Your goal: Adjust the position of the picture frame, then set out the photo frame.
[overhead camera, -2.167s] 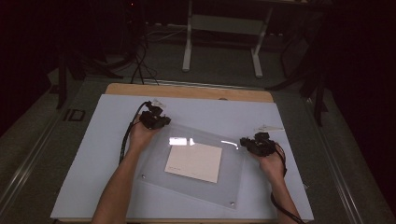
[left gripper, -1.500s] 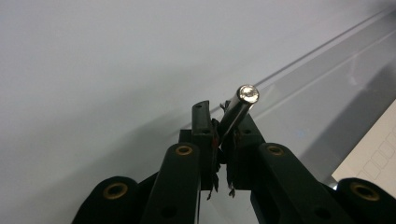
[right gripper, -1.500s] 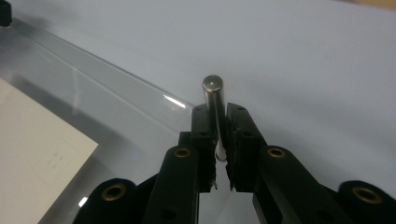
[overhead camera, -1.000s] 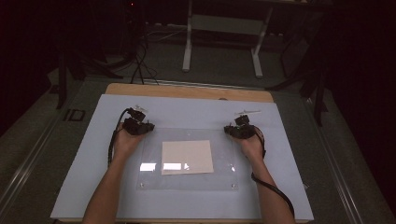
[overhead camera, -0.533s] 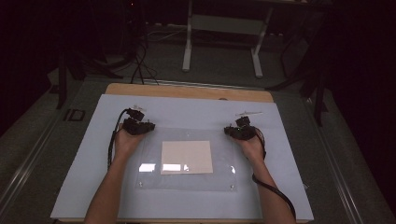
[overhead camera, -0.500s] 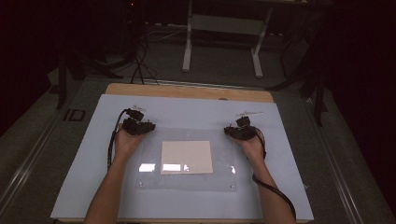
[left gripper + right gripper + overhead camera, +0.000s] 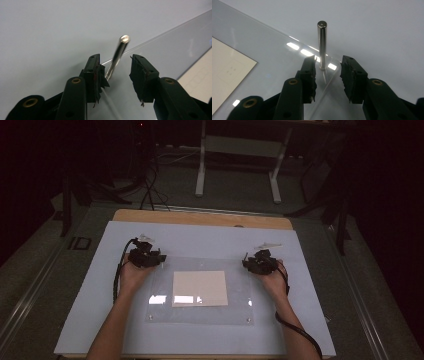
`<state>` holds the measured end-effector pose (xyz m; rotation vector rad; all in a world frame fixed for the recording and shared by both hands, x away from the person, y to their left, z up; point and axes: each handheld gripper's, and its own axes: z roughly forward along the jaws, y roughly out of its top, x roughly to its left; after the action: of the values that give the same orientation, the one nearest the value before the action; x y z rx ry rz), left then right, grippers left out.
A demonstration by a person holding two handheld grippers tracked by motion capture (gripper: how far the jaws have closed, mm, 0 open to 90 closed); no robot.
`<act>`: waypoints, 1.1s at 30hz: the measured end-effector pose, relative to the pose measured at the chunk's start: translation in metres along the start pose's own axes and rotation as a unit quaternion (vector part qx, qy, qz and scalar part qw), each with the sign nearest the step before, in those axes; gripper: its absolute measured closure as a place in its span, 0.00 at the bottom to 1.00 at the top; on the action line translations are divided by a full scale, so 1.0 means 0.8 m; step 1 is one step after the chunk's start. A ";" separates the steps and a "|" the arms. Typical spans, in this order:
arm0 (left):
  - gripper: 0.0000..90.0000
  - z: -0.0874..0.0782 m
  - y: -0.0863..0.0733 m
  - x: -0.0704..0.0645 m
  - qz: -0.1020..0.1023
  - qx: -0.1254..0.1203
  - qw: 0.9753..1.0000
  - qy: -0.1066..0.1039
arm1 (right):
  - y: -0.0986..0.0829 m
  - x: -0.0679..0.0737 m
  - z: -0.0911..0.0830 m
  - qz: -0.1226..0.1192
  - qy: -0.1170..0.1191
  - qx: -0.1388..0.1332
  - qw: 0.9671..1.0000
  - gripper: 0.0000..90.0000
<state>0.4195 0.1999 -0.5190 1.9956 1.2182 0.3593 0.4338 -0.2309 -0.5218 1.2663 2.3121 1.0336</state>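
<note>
A clear acrylic plate [image 7: 240, 292] lies flat on the white tabletop [image 7: 200, 240], with a cream sheet of paper [image 7: 200, 288] under its middle. A thin metal pin stands upright at each far corner of the plate. My left gripper [image 7: 145, 256] is at the far left corner. In the left gripper view it [image 7: 116, 58] is open, and its pin [image 7: 119, 53] leans close to the left jaw. My right gripper [image 7: 260, 262] is at the far right corner. In the right gripper view it [image 7: 329, 60] is open astride the other pin [image 7: 322, 43], with gaps on both sides.
Small fasteners mark the plate's near corners [image 7: 150, 318] [image 7: 248, 320]. A wooden strip [image 7: 200, 218] runs along the table's far edge. A white desk frame [image 7: 240, 160] and cables stand on the dark floor beyond. Bare white surface surrounds the plate.
The plate, skewed to the right 2.2 s ago, now lies square to the table and farther left. Both hands moved with it and have stayed nearly still over the last second.
</note>
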 end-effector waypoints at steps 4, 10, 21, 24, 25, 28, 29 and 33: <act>0.66 -0.012 0.003 -0.007 0.005 -0.028 1.000 0.005 | 0.001 0.003 -0.006 -0.006 -0.002 -0.017 1.000 0.71; 0.67 -0.024 0.008 -0.016 0.006 -0.058 0.998 0.011 | 0.009 0.012 -0.011 -0.019 0.004 -0.033 0.999 0.77; 0.69 -0.032 0.006 -0.013 -0.012 -0.083 0.996 0.008 | 0.015 0.011 -0.012 -0.009 0.002 -0.038 0.999 0.88; 0.71 -0.029 0.004 -0.014 -0.010 -0.080 0.997 0.011 | 0.017 0.010 -0.012 -0.004 -0.002 -0.040 0.999 0.92; 0.71 -0.028 0.004 -0.014 -0.010 -0.078 0.997 0.013 | 0.017 0.010 -0.012 -0.003 -0.003 -0.041 0.999 0.93; 0.76 -0.024 0.003 -0.013 -0.012 -0.077 0.997 0.019 | 0.018 0.011 -0.012 -0.008 -0.009 -0.042 0.999 0.94; 0.79 -0.023 0.002 -0.013 -0.013 -0.078 0.997 0.025 | 0.018 0.012 -0.012 -0.011 -0.011 -0.041 0.999 0.94; 0.87 -0.021 -0.003 -0.009 -0.019 -0.085 0.996 0.022 | 0.018 0.012 -0.011 -0.012 -0.010 -0.043 0.999 0.94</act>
<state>0.4048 0.2023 -0.5080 1.8252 1.2090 0.4752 0.4317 -0.2223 -0.5047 1.2076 2.2364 1.0947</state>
